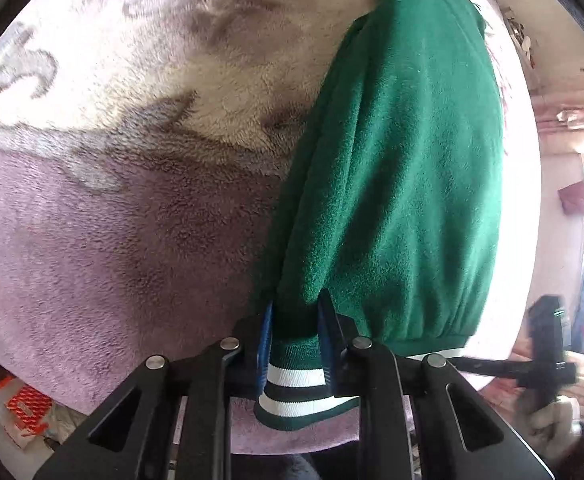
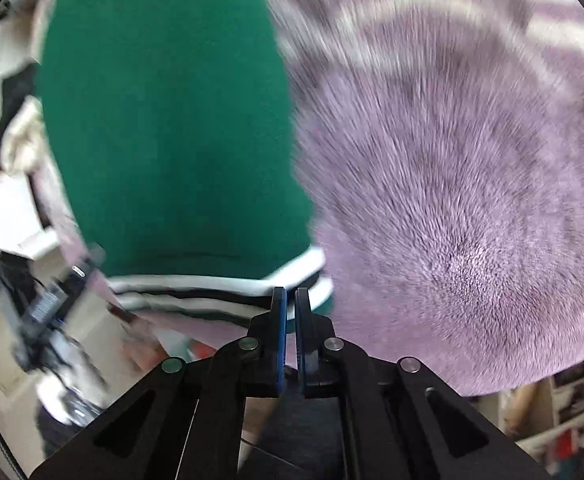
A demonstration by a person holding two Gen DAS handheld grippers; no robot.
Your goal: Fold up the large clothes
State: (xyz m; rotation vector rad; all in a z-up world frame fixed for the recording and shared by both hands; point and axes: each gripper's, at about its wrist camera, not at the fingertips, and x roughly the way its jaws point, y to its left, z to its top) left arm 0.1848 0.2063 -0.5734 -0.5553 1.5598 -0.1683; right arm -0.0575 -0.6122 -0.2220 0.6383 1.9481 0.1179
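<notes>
A dark green fleece garment (image 1: 403, 168) lies lengthwise on a plush blanket, its green-and-white striped ribbed hem (image 1: 295, 392) nearest me. My left gripper (image 1: 297, 306) is shut on the hem's left corner, with bunched cloth between its blue pads. In the right wrist view, which is motion-blurred, the same garment (image 2: 172, 120) fills the left half. My right gripper (image 2: 290, 294) is shut, its fingers nearly together on the right corner of the striped hem (image 2: 196, 296). The black body of the right gripper (image 1: 547, 344) shows at the blanket's edge in the left wrist view.
The purple and cream patterned blanket (image 1: 132, 220) covers the bed, and its front edge runs just under both grippers. Orange-and-white packaging (image 1: 24, 408) lies on the floor at lower left. Room clutter and shelves (image 2: 571, 408) stand beyond the bed.
</notes>
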